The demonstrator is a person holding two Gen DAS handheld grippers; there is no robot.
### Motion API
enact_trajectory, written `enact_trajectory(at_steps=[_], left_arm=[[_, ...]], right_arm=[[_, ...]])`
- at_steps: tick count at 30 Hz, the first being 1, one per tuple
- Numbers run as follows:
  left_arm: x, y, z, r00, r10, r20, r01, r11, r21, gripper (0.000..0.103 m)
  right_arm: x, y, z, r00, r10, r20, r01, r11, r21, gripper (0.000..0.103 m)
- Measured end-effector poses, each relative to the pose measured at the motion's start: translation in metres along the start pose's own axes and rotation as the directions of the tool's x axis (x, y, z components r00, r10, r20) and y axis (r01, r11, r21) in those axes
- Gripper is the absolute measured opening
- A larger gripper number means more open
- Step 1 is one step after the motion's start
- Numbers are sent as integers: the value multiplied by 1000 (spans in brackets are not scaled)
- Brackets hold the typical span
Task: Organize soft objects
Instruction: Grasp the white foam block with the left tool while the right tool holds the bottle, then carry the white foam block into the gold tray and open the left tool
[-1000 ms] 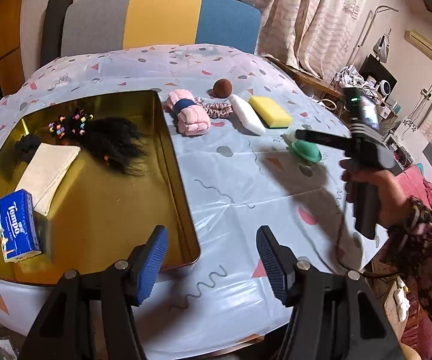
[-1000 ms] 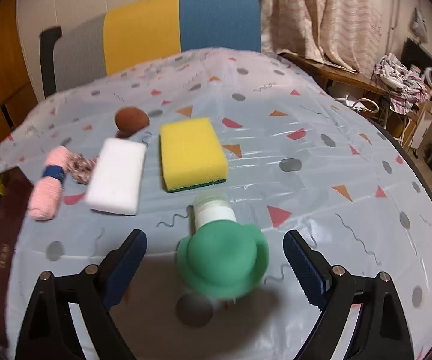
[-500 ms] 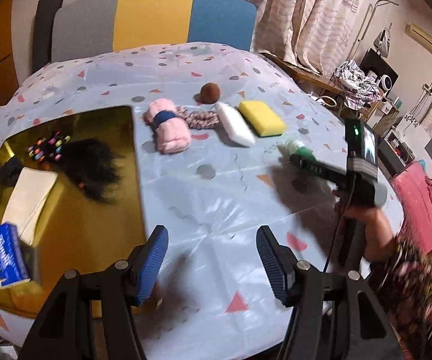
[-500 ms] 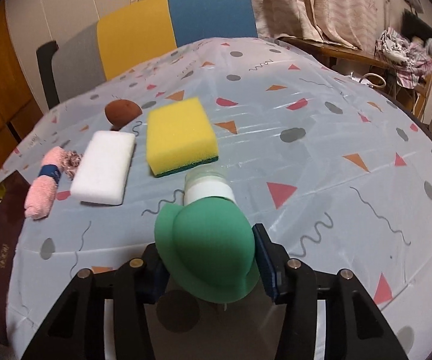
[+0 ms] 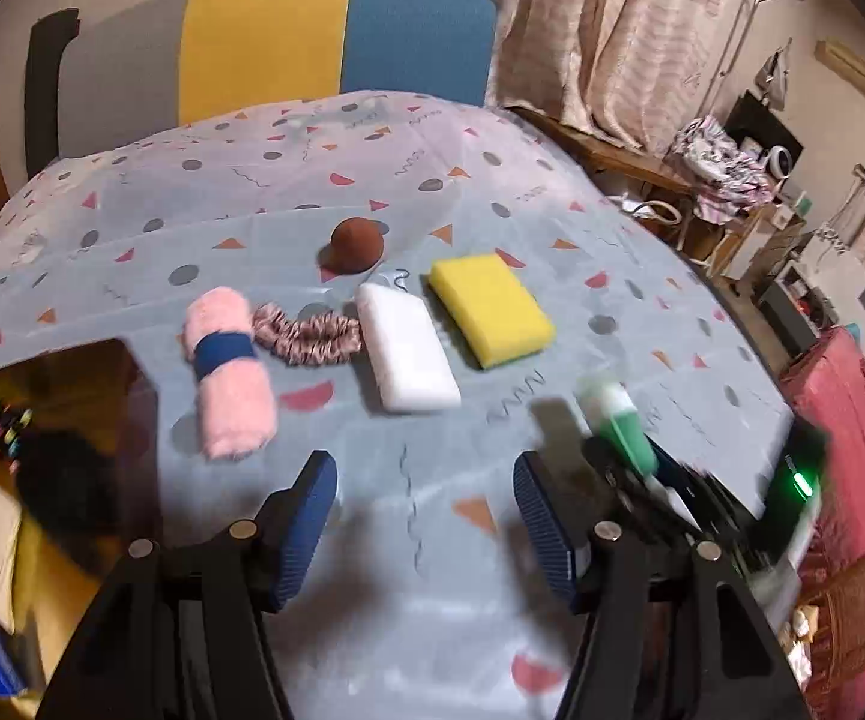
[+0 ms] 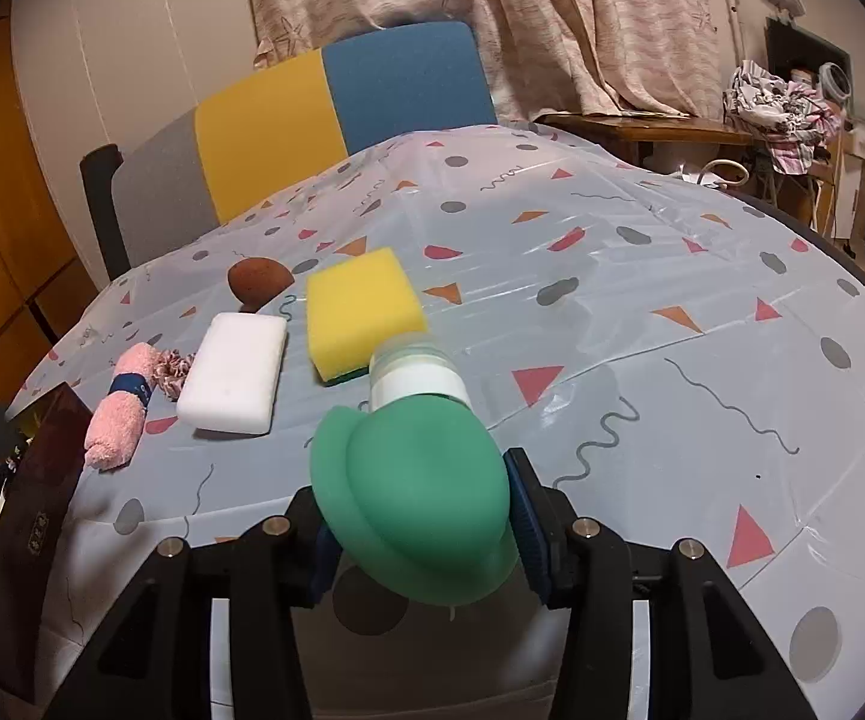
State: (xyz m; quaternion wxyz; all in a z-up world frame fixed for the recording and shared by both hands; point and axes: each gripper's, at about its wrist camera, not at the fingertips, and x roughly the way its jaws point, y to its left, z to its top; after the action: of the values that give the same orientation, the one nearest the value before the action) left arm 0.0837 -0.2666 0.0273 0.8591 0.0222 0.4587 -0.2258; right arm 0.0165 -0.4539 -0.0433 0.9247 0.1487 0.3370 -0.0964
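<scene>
Since the earlier frames the right gripper [image 6: 420,531] has closed on the green sponge applicator [image 6: 411,498] and raised it off the bench [image 6: 642,312], its fingers [image 6: 525,531] pressed against both sides of the green head, the white neck pointing forward. Meanwhile the left gripper [image 5: 426,516] has swung toward the row of soft things and hovers with fingers [image 5: 306,516] spread apart, holding nothing. Ahead of it lie the pink rolled towel [image 5: 228,372], striped scrunchie [image 5: 306,333], white sponge [image 5: 405,354], yellow sponge [image 5: 489,309] and brown ball [image 5: 357,245]. At left sits the gold tray [image 5: 90,540].
</scene>
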Motion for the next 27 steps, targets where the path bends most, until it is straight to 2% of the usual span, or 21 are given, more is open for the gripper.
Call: enact_trajectory(at_steps=[8, 10, 12, 17, 18, 19, 21, 27], left_arm=[[74, 7, 28, 997, 63, -42, -63, 998, 3, 63], [87, 7, 31, 998, 69, -8, -69, 997, 22, 74], [101, 5, 34, 993, 114, 1, -114, 993, 42, 76], [129, -1, 36, 994, 88, -65, -86, 996, 39, 76], [131, -2, 36, 994, 90, -66, -88, 995, 38, 69], [133, -1, 36, 994, 85, -66, -83, 996, 29, 51], [135, 3, 34, 997, 36, -67, -36, 999, 4, 48], [123, 12, 25, 997, -49, -53, 45, 997, -63, 42]], right_arm=[[2, -3, -3, 1000, -13, -3, 13, 1000, 14, 49], [2, 0, -4, 1000, -25, 0, 25, 1000, 0, 49], [1, 3, -4, 999, -33, 10, 33, 999, -15, 49], [-6, 9, -5, 997, -58, 42, 60, 997, -45, 49], [-4, 10, -5, 997, -66, 36, 68, 996, -53, 49], [-3, 11, -5, 997, -71, 32, 73, 996, -58, 49], [-1, 12, -5, 997, -76, 25, 78, 995, -66, 49], [2, 10, -6, 995, -97, 11, 98, 994, -55, 49]])
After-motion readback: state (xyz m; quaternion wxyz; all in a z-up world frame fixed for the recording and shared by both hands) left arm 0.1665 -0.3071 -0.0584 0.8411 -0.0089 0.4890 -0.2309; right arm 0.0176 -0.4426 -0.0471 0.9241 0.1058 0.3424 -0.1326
